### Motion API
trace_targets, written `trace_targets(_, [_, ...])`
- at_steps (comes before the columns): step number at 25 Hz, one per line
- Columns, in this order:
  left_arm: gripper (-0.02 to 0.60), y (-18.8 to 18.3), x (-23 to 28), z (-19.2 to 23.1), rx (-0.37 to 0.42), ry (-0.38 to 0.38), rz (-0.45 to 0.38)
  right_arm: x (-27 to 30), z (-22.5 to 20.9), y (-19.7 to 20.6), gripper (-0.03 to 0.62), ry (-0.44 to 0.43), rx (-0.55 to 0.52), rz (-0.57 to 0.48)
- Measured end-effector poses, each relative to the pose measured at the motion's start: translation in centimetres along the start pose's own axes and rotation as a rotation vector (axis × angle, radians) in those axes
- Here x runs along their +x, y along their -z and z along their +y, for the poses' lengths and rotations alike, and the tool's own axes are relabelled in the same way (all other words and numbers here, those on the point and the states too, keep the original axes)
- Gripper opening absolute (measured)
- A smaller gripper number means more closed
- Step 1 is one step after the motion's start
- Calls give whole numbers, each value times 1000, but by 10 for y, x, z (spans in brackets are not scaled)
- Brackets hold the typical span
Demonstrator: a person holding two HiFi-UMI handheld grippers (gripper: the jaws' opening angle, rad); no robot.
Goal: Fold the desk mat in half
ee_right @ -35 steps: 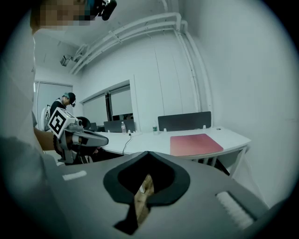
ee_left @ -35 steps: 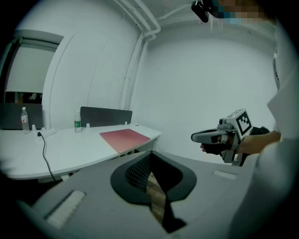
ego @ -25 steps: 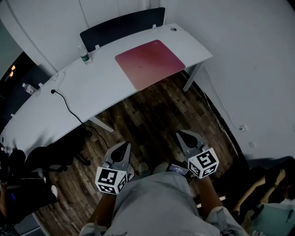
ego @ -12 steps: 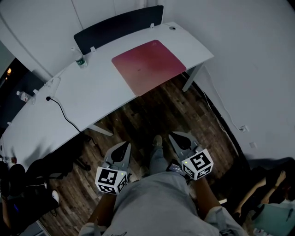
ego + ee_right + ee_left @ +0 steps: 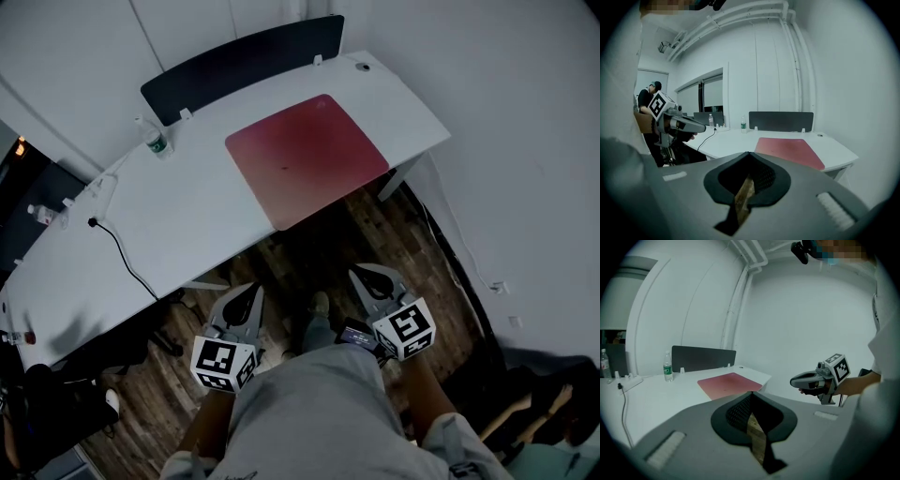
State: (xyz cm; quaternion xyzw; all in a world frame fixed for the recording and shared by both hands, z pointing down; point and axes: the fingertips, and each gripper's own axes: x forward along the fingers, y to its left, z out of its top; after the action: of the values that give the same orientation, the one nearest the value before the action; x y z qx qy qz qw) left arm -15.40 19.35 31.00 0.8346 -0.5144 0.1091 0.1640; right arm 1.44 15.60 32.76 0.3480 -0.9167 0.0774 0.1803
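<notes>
The red desk mat (image 5: 307, 157) lies flat and unfolded on the right part of the white desk (image 5: 187, 216). Both grippers hang over the wooden floor in front of the desk, well short of the mat. My left gripper (image 5: 251, 290) is shut and holds nothing. My right gripper (image 5: 362, 272) is also shut and empty. In the left gripper view the mat (image 5: 729, 384) lies beyond the closed jaw tips (image 5: 750, 393), with the right gripper (image 5: 794, 380) off to the side. From the right gripper view the mat (image 5: 790, 151) shows ahead, and the left gripper (image 5: 701, 127) at the left.
A dark partition panel (image 5: 239, 61) stands along the desk's back edge. A water bottle (image 5: 155, 141) stands left of the mat, and a black cable (image 5: 122, 248) runs over the desk's left part. A desk leg (image 5: 398, 178) stands under the right end. A person (image 5: 647, 101) stands far off.
Both grippers and the camera have moved toward the desk, so the desk and mat look nearer and larger. Both grippers stayed shut.
</notes>
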Motion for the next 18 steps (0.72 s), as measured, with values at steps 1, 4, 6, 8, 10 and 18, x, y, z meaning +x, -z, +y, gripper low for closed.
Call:
trace_targets(1, [18,-5,9,4,-2,-8,-1,7,-9,-1,6,-8,-4,4])
trace_targets(4, [18,-15,34,13,-7,-30,6,26,-29,-6,6,-50,-27,10])
trace_targets(6, [18,-20,49,16,-13,-42,13,37,-41,-10,6,-82,-35,11])
trace_targets(8, [18,-26,64,20,-21,-56,13,48,-55,-14,6,-109,-34,8])
trace_targets(10, [18,-32,78,24,-28,-71,8,58,-68,-18,6,-129,-36,4])
trace_targets(18, [18,-39,113,34,-64,-118,12,95,-96,-23,6,-222,-84,17])
